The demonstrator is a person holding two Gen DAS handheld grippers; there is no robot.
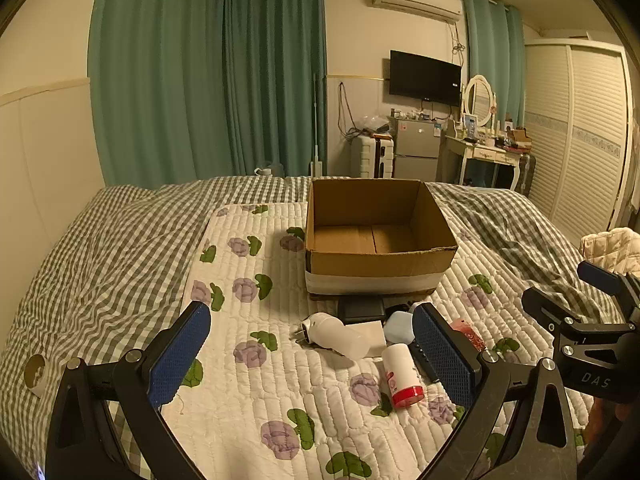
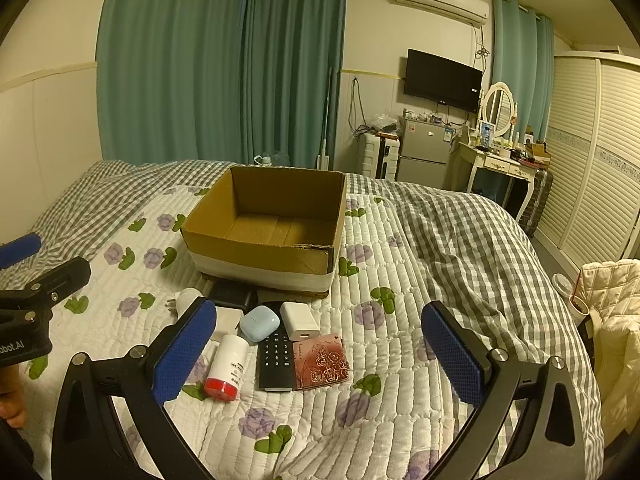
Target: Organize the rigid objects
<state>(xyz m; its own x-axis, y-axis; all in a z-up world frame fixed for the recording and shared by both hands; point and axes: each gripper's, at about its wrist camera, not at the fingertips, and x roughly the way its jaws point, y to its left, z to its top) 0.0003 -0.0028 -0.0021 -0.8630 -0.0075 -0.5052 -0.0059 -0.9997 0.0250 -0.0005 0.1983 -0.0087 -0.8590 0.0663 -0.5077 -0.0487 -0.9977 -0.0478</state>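
Observation:
An open, empty cardboard box [image 1: 380, 268] [image 2: 264, 264] stands on the floral quilt. In front of it lie a white bottle with a red cap [image 1: 401, 374] [image 2: 227, 366], a white plug adapter [image 1: 330, 334], a blue earbud case [image 2: 259, 323] [image 1: 400, 326], a white charger cube [image 2: 299, 320], a black remote [image 2: 275, 360], a pink rose-patterned card case [image 2: 322, 364] and a black pouch [image 2: 234, 296] [image 1: 360, 309]. My left gripper [image 1: 312, 352] is open above the quilt, near the plug adapter. My right gripper [image 2: 320, 352] is open and empty over the remote and card case.
The bed has a grey checked duvet [image 2: 460, 232]. A tape roll [image 1: 36, 372] lies at the left. A cream jacket [image 2: 612, 320] hangs at the bed's right. Fridge [image 2: 424, 152], vanity [image 2: 500, 160] and wardrobe [image 2: 592, 160] stand beyond.

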